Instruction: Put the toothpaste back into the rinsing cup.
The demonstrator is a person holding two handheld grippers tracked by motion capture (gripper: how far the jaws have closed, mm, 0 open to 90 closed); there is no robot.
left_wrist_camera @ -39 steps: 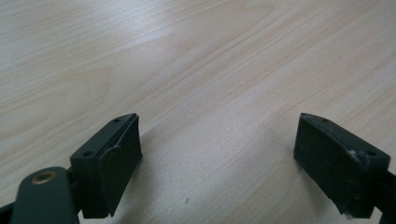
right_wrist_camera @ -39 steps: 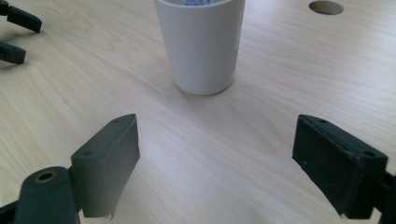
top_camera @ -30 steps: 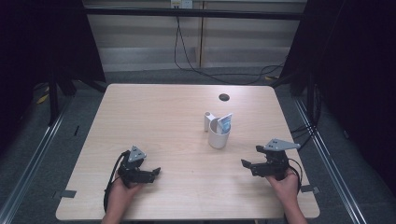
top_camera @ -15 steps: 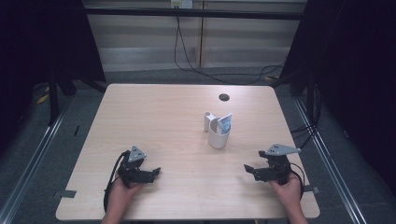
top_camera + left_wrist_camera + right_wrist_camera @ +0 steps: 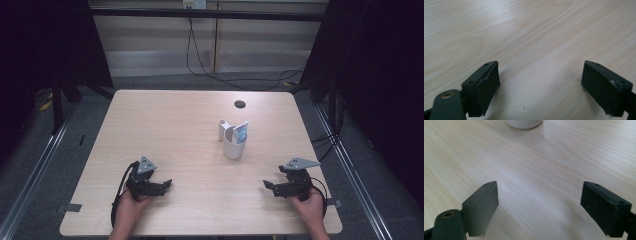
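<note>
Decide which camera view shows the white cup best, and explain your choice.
The high view: there the whole cup stands upright on the table, with a blue-and-white packet sticking out of it. The right gripper view catches just its base at the top edge. The left gripper view looks onto bare wood between open jaws.

The white cup point(image 5: 233, 146) stands on the table point(image 5: 170, 125) well ahead of the right gripper point(image 5: 267, 185) fingers, far to the right of the left gripper point(image 5: 167, 184) fingers; a small tube point(image 5: 223, 130) stands just behind it.
</note>
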